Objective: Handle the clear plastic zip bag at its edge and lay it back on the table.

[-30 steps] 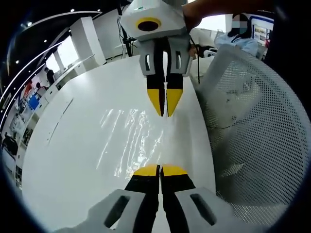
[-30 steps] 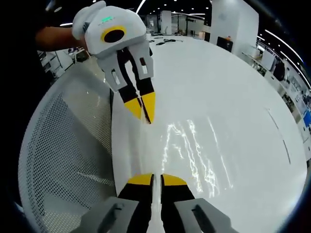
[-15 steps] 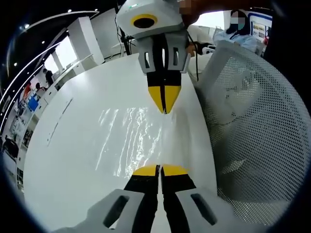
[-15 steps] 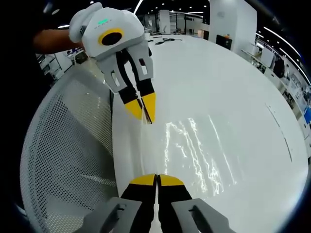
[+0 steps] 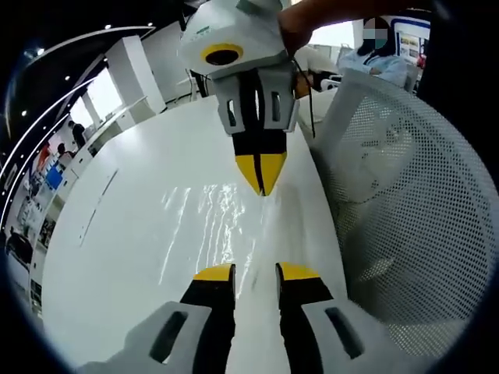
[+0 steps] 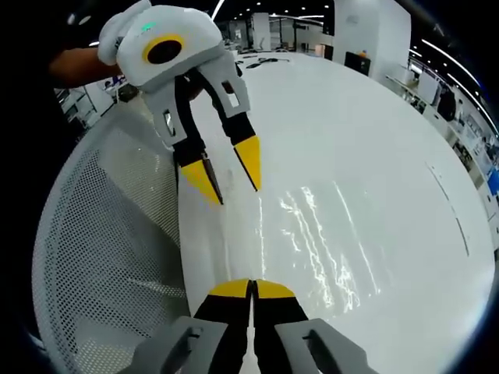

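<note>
The clear plastic zip bag point(image 5: 209, 227) lies flat on the white table point(image 5: 109, 257), visible mostly as glints. In the left gripper view my left gripper point(image 5: 255, 273) stands open at the bag's near edge, with its jaws apart and nothing between them. Opposite it, my right gripper point(image 5: 263, 178) points down at the bag's far edge with its yellow tips pressed together on the film. In the right gripper view the right gripper point(image 6: 249, 290) is shut at the edge of the bag point(image 6: 320, 241), and the left gripper point(image 6: 228, 173) hangs open just above the table point(image 6: 374, 132).
A white mesh chair back point(image 5: 398, 195) stands close along the table's edge beside both grippers, and it also shows in the right gripper view point(image 6: 109, 257). A person's hand point(image 5: 308, 19) holds the right gripper. Office furniture and people are far behind.
My left gripper has opened and let go of the bag's edge. The right gripper stays shut, and the bag lies on the table as before.
</note>
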Demonstrator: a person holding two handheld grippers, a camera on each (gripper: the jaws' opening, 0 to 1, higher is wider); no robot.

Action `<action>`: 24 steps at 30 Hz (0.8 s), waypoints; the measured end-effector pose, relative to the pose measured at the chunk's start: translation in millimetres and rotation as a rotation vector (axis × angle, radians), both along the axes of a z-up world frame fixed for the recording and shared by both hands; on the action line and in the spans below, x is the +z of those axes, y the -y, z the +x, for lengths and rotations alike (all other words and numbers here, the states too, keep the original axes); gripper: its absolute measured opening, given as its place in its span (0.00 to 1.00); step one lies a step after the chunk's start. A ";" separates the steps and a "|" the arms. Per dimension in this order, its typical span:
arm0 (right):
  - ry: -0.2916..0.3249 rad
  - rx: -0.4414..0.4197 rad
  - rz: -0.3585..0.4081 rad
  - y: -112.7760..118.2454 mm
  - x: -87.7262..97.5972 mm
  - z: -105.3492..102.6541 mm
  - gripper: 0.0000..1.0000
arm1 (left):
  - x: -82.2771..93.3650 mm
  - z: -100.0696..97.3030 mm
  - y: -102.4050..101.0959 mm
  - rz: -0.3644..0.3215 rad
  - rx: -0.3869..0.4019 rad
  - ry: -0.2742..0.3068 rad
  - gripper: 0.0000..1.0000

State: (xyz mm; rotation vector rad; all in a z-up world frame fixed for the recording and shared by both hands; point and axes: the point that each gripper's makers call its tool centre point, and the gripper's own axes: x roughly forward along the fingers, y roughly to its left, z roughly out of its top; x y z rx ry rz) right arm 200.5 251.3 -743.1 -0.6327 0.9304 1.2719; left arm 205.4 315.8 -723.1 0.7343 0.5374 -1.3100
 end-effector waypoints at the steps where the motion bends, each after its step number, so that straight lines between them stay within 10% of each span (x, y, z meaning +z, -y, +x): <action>1: 0.001 0.000 -0.001 -0.2 0.1 0.0 0.00 | 0.9 -0.8 0.9 0.001 -0.005 0.002 0.17; 24: 0.006 -0.005 -0.006 -4.0 3.6 1.2 0.00 | 19.2 -16.9 28.7 -0.043 -0.128 0.028 0.11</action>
